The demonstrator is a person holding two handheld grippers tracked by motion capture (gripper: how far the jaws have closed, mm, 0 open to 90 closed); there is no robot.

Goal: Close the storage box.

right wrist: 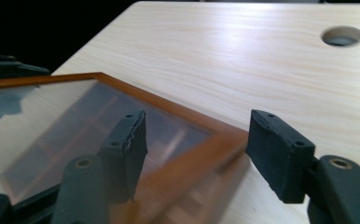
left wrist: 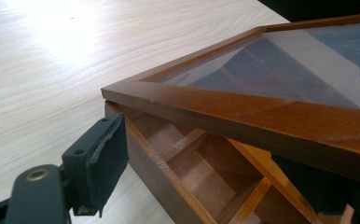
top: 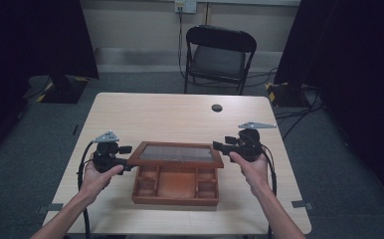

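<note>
A person's hands hold two grippers at either end of a wooden box (top: 175, 185) near the table's (top: 180, 117) near edge, its glass-paned lid (top: 176, 154) raised off the compartments. The high view takes in the whole box, a cable hole (top: 217, 107) toward the far edge and a folding chair (top: 219, 56) beyond it. The left gripper (top: 125, 158) view looks under the lid's corner into the dividers; its jaws stand apart around the box's end wall, one clear of the wood, the other mostly cut off, so contact cannot be told. The right gripper (top: 221, 145) view shows its jaws apart astride the lid's blurred corner, neither pad visibly pressing.
</note>
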